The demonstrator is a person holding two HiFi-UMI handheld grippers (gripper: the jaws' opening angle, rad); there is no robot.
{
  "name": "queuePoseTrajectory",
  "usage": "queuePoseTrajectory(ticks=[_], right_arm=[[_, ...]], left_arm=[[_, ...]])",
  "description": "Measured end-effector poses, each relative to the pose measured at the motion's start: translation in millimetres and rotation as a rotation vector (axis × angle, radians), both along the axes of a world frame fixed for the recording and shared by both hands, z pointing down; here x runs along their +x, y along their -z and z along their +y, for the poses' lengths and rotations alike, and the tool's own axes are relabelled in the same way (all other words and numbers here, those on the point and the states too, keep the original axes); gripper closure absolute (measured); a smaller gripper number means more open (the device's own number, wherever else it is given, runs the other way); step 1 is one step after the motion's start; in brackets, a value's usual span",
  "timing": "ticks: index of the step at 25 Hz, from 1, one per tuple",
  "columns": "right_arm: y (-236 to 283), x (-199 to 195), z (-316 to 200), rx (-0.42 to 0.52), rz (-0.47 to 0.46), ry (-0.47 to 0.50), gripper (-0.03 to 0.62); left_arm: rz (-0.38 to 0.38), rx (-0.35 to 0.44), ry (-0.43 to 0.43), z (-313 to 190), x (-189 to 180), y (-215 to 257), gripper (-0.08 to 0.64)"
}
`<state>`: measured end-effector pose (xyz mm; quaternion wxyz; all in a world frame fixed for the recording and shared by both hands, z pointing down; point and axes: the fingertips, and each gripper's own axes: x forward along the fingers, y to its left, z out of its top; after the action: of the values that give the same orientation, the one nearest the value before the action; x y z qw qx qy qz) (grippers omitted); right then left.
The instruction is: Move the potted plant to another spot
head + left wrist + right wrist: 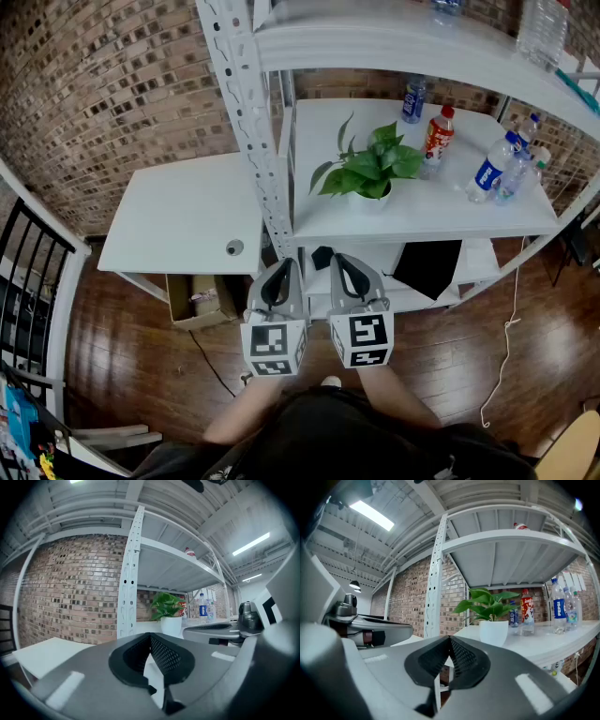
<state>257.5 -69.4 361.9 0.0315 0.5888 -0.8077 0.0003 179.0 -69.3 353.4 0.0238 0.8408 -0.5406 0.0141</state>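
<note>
A green leafy plant in a small white pot (pixel 367 175) stands near the front of the white shelf board (pixel 469 220); it also shows as the potted plant (pixel 171 616) in the left gripper view and the potted plant (pixel 493 620) in the right gripper view. My left gripper (pixel 281 265) and my right gripper (pixel 343 262) are held side by side in front of the shelf, short of the plant and below it in the head view. Both point level toward the shelf. Each has its jaws together with nothing between them.
Several drink bottles (pixel 489 167) stand on the shelf to the right of and behind the plant. A perforated white upright post (pixel 251 122) rises left of the plant. A low white table (pixel 178 220) stands at the left, a cardboard box (pixel 199 302) under it. Brick wall behind.
</note>
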Motion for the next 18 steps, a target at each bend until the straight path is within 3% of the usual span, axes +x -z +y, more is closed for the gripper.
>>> queuePoseTrajectory(ticks=[10,16,18], right_arm=[[9,47,-38,0.023,0.011,-0.116,0.581],[4,67,-63,0.018,0.035,-0.175,0.379],[4,76,-73,0.02,0.033,-0.216,0.265]], left_arm=[[0.001,-0.005,0.007,-12,-1,-3,0.543],[0.001,-0.007,0.011,-22,0,-4,0.544],[-0.002,-0.011,0.011,-25,0,-6,0.543]])
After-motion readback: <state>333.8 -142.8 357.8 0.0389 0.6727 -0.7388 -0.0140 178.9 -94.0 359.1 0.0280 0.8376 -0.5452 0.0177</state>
